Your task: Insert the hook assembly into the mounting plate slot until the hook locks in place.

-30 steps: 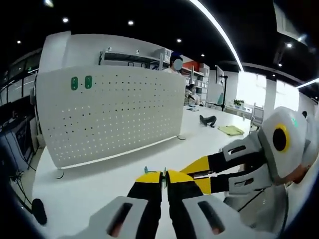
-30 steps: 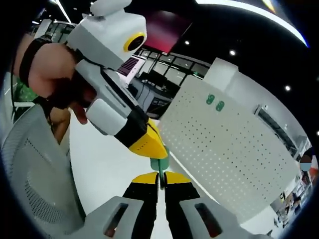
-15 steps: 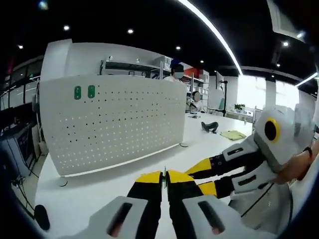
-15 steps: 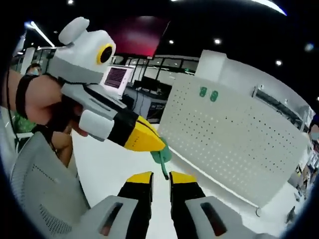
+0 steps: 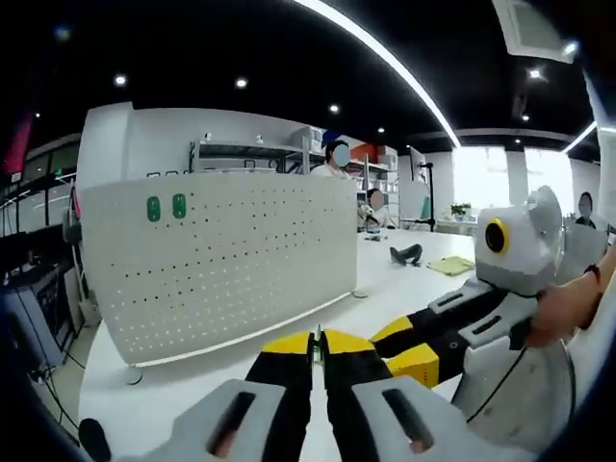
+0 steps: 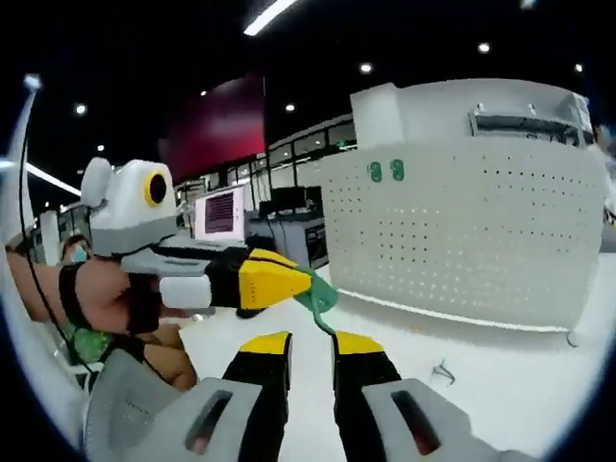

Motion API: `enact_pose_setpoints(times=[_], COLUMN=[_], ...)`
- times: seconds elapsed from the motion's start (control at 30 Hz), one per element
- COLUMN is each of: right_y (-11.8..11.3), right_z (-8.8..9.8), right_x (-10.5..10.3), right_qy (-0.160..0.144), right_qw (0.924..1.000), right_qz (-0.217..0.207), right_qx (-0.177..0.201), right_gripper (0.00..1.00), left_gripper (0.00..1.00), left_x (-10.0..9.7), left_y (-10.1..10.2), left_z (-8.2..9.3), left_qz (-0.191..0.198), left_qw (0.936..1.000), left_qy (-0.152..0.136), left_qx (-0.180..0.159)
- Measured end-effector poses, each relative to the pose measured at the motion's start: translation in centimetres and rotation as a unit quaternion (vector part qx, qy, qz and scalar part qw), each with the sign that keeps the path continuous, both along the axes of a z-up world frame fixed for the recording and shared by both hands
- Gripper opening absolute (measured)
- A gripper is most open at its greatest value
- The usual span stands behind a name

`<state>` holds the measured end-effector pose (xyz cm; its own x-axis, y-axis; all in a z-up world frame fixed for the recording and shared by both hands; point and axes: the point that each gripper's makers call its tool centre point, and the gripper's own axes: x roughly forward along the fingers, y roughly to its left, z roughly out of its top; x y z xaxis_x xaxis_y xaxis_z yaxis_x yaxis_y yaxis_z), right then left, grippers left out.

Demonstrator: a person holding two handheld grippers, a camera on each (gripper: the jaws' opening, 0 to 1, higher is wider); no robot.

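Note:
My left gripper (image 5: 317,339) is shut on a thin green hook (image 5: 317,348), seen edge-on between its yellow tips. In the right gripper view the left gripper (image 6: 304,283) reaches in from the left, with the green hook (image 6: 320,298) hanging from its tip just above my right gripper (image 6: 311,339). The right gripper's jaws stand open and apart from the hook. A white perforated mounting plate (image 5: 231,260) stands upright on the white table (image 5: 183,390), with two green tabs (image 5: 166,207) at its upper left. The right gripper (image 5: 393,345) enters the left gripper view from the right.
A small wire hook (image 6: 443,371) lies on the table (image 6: 510,385) in front of the plate (image 6: 462,231). A black object (image 5: 404,255) and a yellow-green cloth (image 5: 450,265) lie farther back. A person (image 5: 335,164) stands behind the plate. A monitor (image 6: 219,214) sits at left.
My right gripper has opened and let go of the green hook, which stays in the left gripper. Both views have swung, so the plate now looks more upright.

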<state>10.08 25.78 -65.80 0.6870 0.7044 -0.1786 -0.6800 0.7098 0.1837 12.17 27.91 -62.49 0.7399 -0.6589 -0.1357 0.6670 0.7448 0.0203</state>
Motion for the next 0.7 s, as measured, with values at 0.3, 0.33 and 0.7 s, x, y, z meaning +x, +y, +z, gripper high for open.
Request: enact_pose_setpoints(times=[0.3,0.33,0.7], right_y=[-0.2,-0.2,-1.0], right_z=[1.4,1.5,4.5], right_x=[-0.2,-0.2,0.1], right_qy=[0.05,0.053,0.12], right_qw=[0.9901,0.9893,0.9308], right_qz=[0.0,-0.002,-0.003], right_qx=[0.131,0.136,0.345], right_gripper=[0.13,0.13,0.11], left_gripper=[0.03,0.03,0.03], left_x=[-0.2,-0.2,-0.3], left_y=[-0.5,-0.5,-0.5], left_z=[0.7,0.8,2.8], left_qz=[-0.012,-0.011,-0.013], left_qw=[0.9997,0.9996,0.9967], left_qy=[-0.02,-0.025,-0.075], left_qx=[-0.004,-0.007,-0.03])
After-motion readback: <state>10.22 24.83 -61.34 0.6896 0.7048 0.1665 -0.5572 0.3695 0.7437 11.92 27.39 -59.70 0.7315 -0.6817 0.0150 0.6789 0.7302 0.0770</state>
